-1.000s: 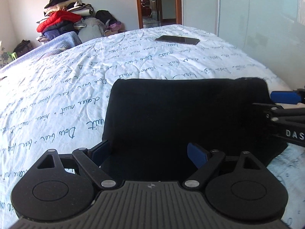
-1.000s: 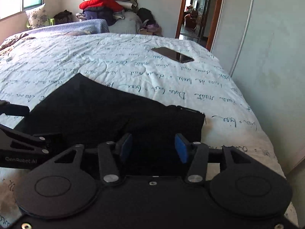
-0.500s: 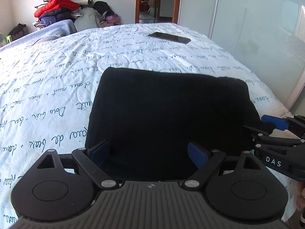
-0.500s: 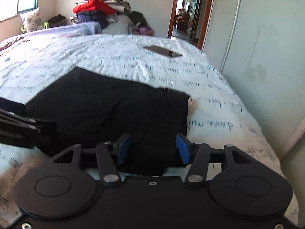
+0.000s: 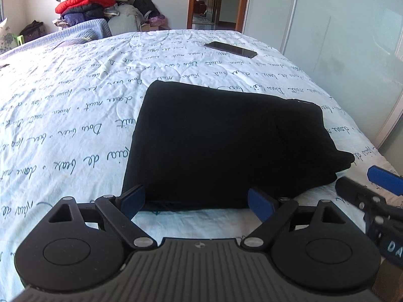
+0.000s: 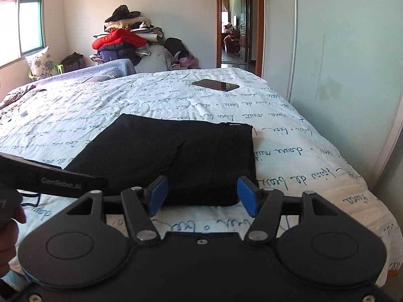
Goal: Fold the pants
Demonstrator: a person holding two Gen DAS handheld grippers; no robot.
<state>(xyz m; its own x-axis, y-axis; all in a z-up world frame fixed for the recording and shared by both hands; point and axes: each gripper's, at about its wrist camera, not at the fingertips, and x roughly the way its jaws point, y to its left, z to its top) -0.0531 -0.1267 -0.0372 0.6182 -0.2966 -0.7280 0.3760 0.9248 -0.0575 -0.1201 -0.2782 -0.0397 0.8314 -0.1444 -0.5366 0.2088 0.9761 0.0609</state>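
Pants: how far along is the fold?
Done: the black pants lie as a compact folded rectangle on the bed. In hand: nothing; left gripper and right gripper are open, off the cloth. Left: apparently nothing.

— What's different from a second ago?

— Both tongs are pulled back off the folded black pants [image 5: 226,146]. The left tongs [image 5: 196,202] hovered over the cloth; now their blue pads sit at its near edge, with white script-printed bedspread [image 5: 75,115] showing below.

— And the right?

— The right tongs [image 6: 202,195] also sit back and higher, spread wide at the near edge, with bedspread in front. The pants lie free, fully in view.
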